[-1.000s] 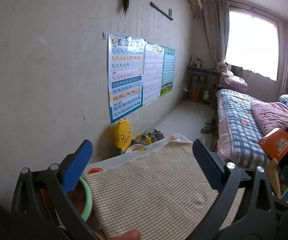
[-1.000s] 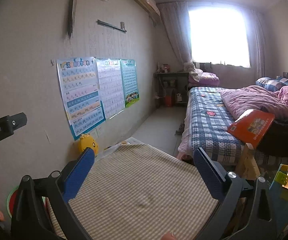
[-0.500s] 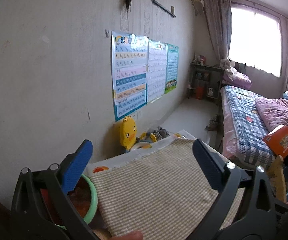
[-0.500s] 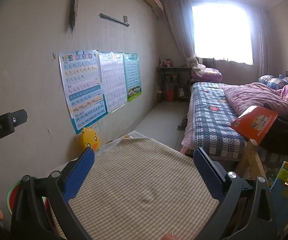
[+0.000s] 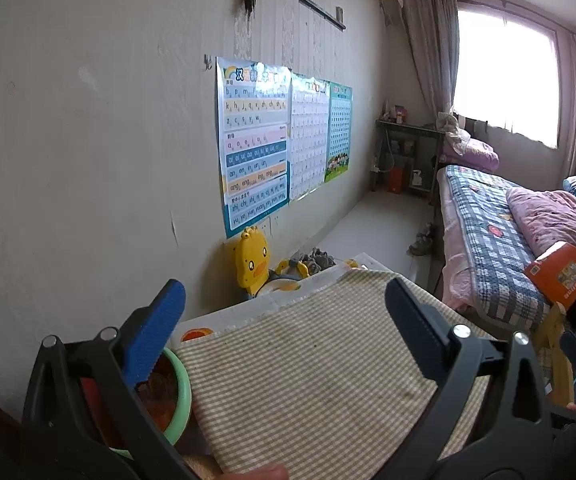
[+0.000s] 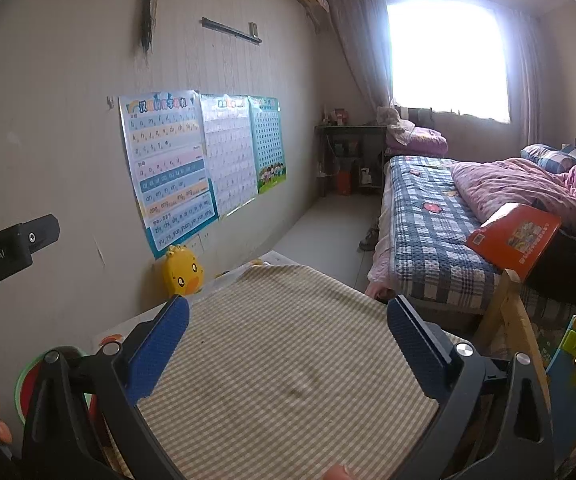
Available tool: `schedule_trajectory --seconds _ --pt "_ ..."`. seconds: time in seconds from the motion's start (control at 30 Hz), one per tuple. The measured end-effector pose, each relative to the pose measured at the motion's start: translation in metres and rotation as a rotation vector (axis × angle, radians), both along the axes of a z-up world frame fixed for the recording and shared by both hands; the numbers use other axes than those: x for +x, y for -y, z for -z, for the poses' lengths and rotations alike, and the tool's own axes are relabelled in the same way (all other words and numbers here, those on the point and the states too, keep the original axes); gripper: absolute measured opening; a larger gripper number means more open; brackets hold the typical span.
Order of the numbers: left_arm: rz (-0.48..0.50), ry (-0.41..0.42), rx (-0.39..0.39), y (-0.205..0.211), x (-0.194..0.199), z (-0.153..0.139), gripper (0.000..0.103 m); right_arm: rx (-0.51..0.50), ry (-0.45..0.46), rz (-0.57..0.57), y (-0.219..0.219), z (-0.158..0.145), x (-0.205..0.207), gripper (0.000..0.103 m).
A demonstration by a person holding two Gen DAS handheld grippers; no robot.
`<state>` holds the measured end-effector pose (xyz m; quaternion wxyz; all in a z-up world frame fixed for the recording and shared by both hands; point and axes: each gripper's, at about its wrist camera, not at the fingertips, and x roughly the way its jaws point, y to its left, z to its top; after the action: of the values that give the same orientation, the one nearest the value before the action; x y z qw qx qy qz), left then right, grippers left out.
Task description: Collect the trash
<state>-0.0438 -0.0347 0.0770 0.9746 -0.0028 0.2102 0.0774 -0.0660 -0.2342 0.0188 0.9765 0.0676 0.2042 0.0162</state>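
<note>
Above one checked cloth (image 5: 311, 364), two wide-open tools: left tool (image 5: 288, 312), right tool (image 6: 288, 324).

The pinyin poster (image 5: 254, 148) on the wall carries rows of letters, among them "b p m", "z c s y w", "an en in un", "ang eng ing ong" and "shi chi"; its coloured Chinese heading is too blurred to read. The black handle (image 6: 6, 254) at the left edge of the right wrist view bears "enRobot.AI", cut off at the frame.

Between my left gripper (image 5: 284, 320) pads (image 5: 156, 328) I see ribbed blue rubber on matt black plastic; below lies a checked woven cloth (image 5: 311, 380), matt and coarse. Left of it, a glossy green plastic bowl (image 5: 178, 396). Ahead, shiny laminated paper posters (image 6: 168, 168).
</note>
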Motion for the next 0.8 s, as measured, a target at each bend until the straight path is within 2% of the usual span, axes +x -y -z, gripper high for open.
schedule_trajectory --seconds 0.8 --pt "-0.005 -0.037 -0.007 -0.0059 0.0037 0.0058 0.098 0.003 -0.022 -0.005 -0.0052 0.0051 0.0011 0.095"
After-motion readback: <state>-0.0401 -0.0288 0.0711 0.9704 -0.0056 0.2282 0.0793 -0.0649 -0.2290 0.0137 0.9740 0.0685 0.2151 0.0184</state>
